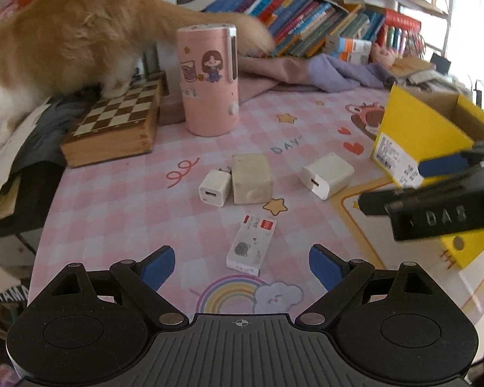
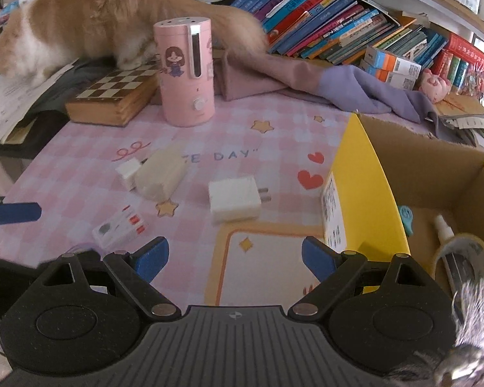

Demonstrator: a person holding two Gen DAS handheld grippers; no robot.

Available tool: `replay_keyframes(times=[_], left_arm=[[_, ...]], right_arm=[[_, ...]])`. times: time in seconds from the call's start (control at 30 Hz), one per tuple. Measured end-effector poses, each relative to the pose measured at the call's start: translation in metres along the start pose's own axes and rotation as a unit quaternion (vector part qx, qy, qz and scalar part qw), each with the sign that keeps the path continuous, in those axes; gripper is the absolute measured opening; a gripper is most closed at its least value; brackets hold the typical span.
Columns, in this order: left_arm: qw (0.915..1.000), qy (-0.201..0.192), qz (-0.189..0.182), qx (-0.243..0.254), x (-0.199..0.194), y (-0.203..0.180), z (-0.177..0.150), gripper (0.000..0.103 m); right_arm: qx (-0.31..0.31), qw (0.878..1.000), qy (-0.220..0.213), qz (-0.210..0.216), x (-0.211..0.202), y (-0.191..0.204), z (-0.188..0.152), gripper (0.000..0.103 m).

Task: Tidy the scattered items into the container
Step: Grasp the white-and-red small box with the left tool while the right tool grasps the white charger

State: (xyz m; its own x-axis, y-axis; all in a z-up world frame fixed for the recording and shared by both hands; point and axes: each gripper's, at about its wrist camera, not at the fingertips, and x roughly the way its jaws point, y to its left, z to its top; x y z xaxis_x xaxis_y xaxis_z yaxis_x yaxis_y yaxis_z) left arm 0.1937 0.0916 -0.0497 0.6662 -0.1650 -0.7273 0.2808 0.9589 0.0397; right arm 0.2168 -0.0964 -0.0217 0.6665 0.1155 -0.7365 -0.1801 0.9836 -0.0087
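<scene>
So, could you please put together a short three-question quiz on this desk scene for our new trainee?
1. True or false: the yellow box already holds a spray bottle and a tape roll.
2. Which item lies nearest the left gripper? A) the small white charger B) the flat white packet C) the pink canister
3. Fill in: the cat stands with a paw on the ____.

Key: 1 true; 2 B; 3 chessboard. Both grippers, the right gripper too, are open and hold nothing.
</scene>
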Motion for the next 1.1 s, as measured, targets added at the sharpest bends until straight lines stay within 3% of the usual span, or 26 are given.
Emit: replay_keyframes(times=[0.17,0.47,0.77,0.93,1.0,1.03,1.1], left_arm=[[0.9998,0.008,-0.001,0.018,0.018,0.0,0.003,0.089],[0.9992,0.037,-0.019,0.004,0.04,0.009,0.003,0.053],[0.998,0.042,-0.038,0.028,0.049,0.002,0.003,0.039],[0.9979,0.04,-0.041,0.029,0.049,0.005,0.004,0.032],[0.9979,0.039,-0.044,0.028,0.05,0.006,0.004,0.029],[0.9978,0.039,-0.046,0.026,0.049,0.007,0.004,0.029],[0.9976,0.04,-0.052,0.019,0.048,0.008,0.005,0.028]], right_arm=[[-0.001,1.0,0.004,0.002,0.025,0.004,0.014,0.088],[0.008,1.0,0.016,-0.001,0.062,0.007,0.03,0.087],[0.026,0.998,0.05,-0.013,0.095,0.006,0.033,0.086],[0.029,0.998,0.056,-0.008,0.101,0.005,0.031,0.072],[0.021,0.998,0.051,-0.004,0.099,0.007,0.031,0.061],[0.017,0.999,0.049,0.0,0.098,0.008,0.031,0.051],[0.008,0.999,0.05,0.008,0.097,0.011,0.032,0.05]])
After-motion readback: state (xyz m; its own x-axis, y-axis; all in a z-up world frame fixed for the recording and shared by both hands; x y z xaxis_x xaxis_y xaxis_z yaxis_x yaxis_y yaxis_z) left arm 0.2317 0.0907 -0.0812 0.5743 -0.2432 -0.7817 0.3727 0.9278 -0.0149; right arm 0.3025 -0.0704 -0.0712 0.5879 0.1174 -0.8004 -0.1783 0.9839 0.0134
